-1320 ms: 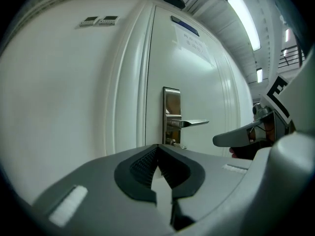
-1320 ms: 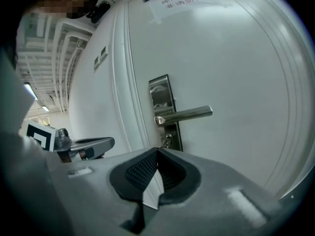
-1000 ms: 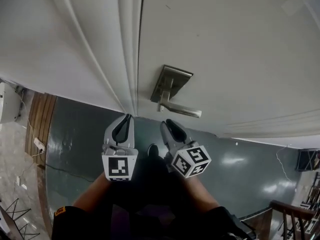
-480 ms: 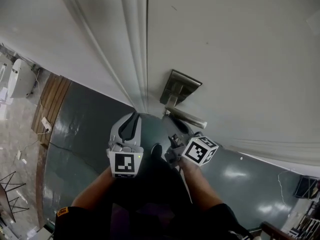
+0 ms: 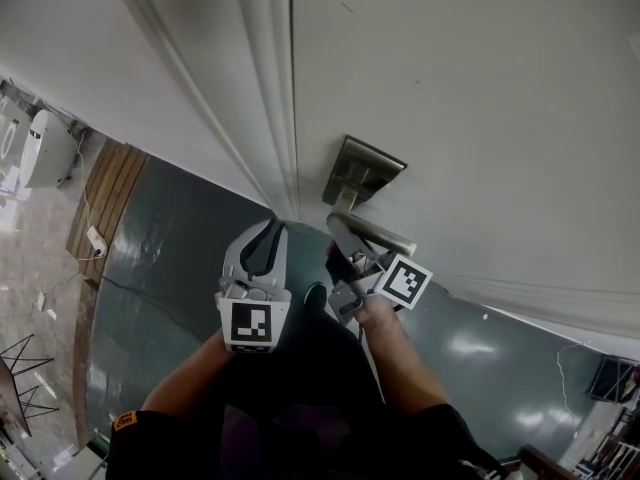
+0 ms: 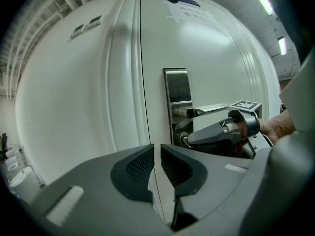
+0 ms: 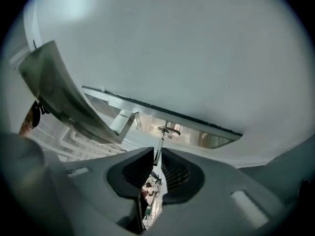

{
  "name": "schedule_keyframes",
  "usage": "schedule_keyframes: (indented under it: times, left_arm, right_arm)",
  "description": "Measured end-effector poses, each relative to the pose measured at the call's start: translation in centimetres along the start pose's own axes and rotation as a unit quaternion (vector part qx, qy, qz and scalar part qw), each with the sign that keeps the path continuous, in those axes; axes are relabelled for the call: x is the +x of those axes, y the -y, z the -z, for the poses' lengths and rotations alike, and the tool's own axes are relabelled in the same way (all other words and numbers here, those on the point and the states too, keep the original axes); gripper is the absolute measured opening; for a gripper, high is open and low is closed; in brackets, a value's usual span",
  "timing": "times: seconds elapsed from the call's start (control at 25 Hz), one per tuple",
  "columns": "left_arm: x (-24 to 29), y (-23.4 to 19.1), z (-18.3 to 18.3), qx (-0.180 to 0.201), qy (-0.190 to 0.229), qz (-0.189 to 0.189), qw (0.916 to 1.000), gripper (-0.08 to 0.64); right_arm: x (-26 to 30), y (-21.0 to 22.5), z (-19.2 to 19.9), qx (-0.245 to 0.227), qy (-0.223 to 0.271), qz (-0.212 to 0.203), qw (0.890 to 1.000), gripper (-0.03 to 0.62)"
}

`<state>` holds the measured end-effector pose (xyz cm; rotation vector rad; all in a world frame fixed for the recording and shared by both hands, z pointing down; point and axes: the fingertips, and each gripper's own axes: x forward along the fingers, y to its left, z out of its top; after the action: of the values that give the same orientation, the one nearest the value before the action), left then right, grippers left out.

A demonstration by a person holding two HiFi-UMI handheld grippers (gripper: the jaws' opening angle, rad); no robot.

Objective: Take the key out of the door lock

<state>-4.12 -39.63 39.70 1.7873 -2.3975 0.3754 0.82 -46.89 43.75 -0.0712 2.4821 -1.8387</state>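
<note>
A steel lock plate (image 5: 362,171) with a lever handle (image 5: 378,234) sits on the white door (image 5: 480,88). The key (image 7: 160,149) sticks out of the keyhole (image 7: 169,129) below the handle and shows edge-on in the right gripper view. My right gripper (image 5: 338,240) reaches in under the handle. Its jaws are closing with the key between the pads (image 7: 142,168), which lie against it. From the left gripper view, the right gripper (image 6: 191,138) has its tip at the lock. My left gripper (image 5: 268,230) hangs to the left by the door's edge (image 6: 145,107), shut and empty.
The door frame moulding (image 5: 262,88) runs beside the door's edge. Dark green floor (image 5: 170,258) lies below, with a wooden strip (image 5: 105,203) and a white appliance (image 5: 45,148) at the left. The lever handle (image 7: 64,97) hangs close over my right gripper.
My right gripper has risen from below the handle to the lock, and its marker cube has turned. The left gripper has stayed about where it was.
</note>
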Motion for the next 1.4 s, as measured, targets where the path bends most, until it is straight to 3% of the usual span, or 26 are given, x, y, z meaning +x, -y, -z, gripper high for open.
schedule_keyframes:
  times: [0.6, 0.84, 1.16, 1.4]
  left_arm:
    - [-0.6, -0.5, 0.7, -0.011, 0.004, 0.017, 0.9998, 0.055]
    - [-1.3, -1.2, 0.9, -0.020, 0.011, 0.022, 0.9995, 0.054]
    - [-3.1, -2.1, 1.7, -0.031, 0.013, 0.041, 0.9986, 0.044]
    - [-5.1, -4.7, 2.9, -0.043, 0.010, 0.048, 0.9979, 0.018]
  right_arm:
    - [-0.7, 0.4, 0.3, 0.110, 0.064, -0.013, 0.992, 0.015]
    - [-1.9, -0.5, 4.1, 0.131, 0.059, -0.028, 0.989, 0.014]
    - [-3.4, -2.3, 6.2, 0.078, 0.068, 0.000, 0.995, 0.014]
    - [-3.1, -4.2, 8.9, -0.044, 0.057, 0.064, 0.995, 0.015]
